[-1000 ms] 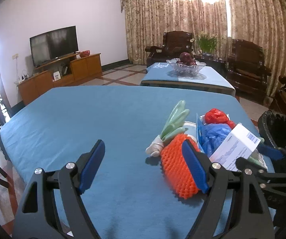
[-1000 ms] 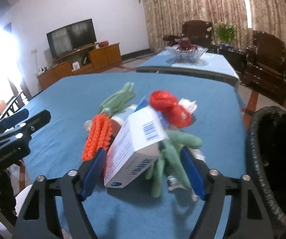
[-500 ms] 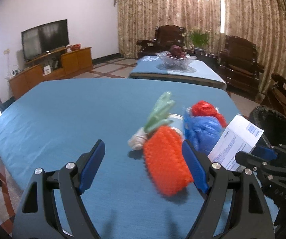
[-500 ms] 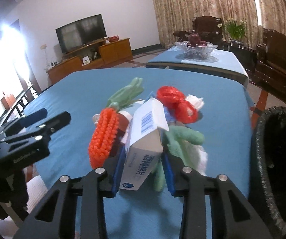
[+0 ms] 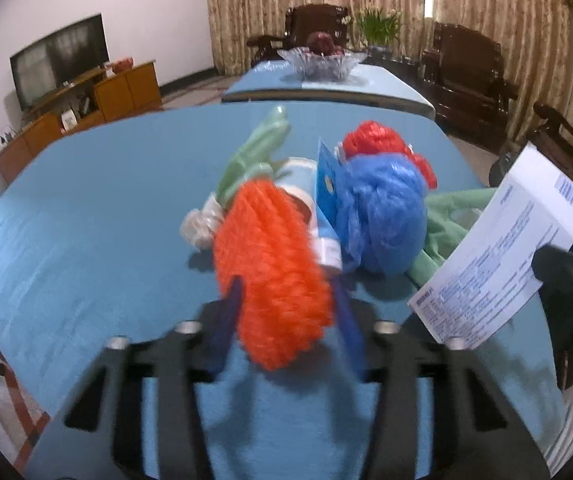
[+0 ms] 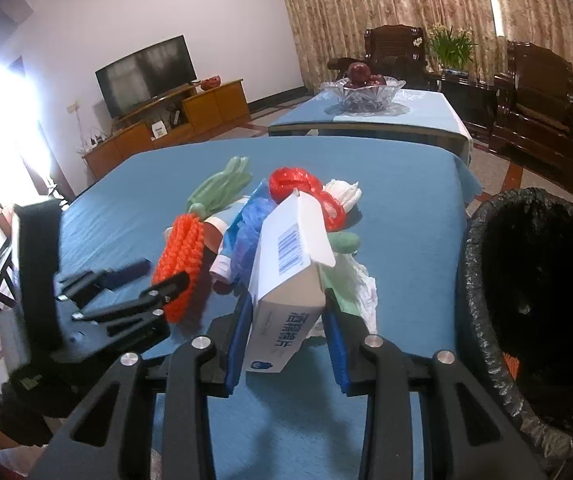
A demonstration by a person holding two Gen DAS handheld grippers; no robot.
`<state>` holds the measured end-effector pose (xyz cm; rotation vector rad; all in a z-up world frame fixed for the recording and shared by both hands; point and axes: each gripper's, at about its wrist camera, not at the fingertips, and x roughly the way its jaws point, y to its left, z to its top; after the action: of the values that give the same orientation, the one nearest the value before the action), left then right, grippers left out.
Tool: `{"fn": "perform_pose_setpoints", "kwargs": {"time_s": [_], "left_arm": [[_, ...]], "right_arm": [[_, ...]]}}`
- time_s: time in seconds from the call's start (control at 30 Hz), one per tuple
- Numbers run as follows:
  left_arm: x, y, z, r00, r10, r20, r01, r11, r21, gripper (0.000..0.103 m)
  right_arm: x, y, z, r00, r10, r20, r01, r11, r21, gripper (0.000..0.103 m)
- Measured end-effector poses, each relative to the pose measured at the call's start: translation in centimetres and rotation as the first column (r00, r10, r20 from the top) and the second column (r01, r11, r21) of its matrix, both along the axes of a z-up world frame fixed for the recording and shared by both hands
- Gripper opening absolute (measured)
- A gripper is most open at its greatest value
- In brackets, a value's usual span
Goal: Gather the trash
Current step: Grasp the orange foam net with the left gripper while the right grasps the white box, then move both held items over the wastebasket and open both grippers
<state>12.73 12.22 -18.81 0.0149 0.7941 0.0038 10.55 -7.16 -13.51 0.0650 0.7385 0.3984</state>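
A pile of trash lies on the blue tablecloth (image 5: 86, 240). My left gripper (image 5: 286, 320) is shut on the orange foam net (image 5: 270, 268), seen too in the right wrist view (image 6: 180, 250). My right gripper (image 6: 286, 340) is shut on the white carton box (image 6: 290, 276) and holds it tilted above the cloth; the box also shows at the right of the left wrist view (image 5: 498, 252). A blue plastic bag (image 5: 382, 216), a red plastic bag (image 5: 378, 142), green foam netting (image 5: 258, 152) and a white tissue (image 6: 342, 192) stay in the pile.
A black-lined trash bin (image 6: 538, 312) stands off the table's right edge, close to my right gripper. A second blue table with a glass fruit bowl (image 6: 362, 92) stands behind. A TV (image 6: 146, 76) on a wooden cabinet is far left; dark armchairs stand at the back.
My left gripper moved forward and closed on the orange foam net. My right gripper closed on the white box and has raised it slightly.
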Motion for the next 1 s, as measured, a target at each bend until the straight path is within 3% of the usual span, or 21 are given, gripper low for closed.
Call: {"fn": "perform_pose_setpoints", "kwargs": {"time_s": [0.13,0.47,1.0], "left_arm": [[-0.3,0.4,0.8,0.999,0.025,0.035,-0.025,1.0,-0.004,0.023],[-2.6,0.1,6.4,0.986,0.002,0.166,0.0,1.0,-0.01,0.021],[-3.8,-3.8,10.0,0.972,-0.106,0.21,0.125,0.989,-0.076,0.02]], "right_arm": [[-0.2,0.3,0.4,1.0,0.006,0.019,-0.006,1.0,-0.01,0.035],[-0.6,0.2,2.8,0.998,0.003,0.063,-0.003,1.0,-0.005,0.031],[-2.0,-3.1,6.3,0.988,-0.074,0.133,0.078,0.997,-0.024,0.03]]}}
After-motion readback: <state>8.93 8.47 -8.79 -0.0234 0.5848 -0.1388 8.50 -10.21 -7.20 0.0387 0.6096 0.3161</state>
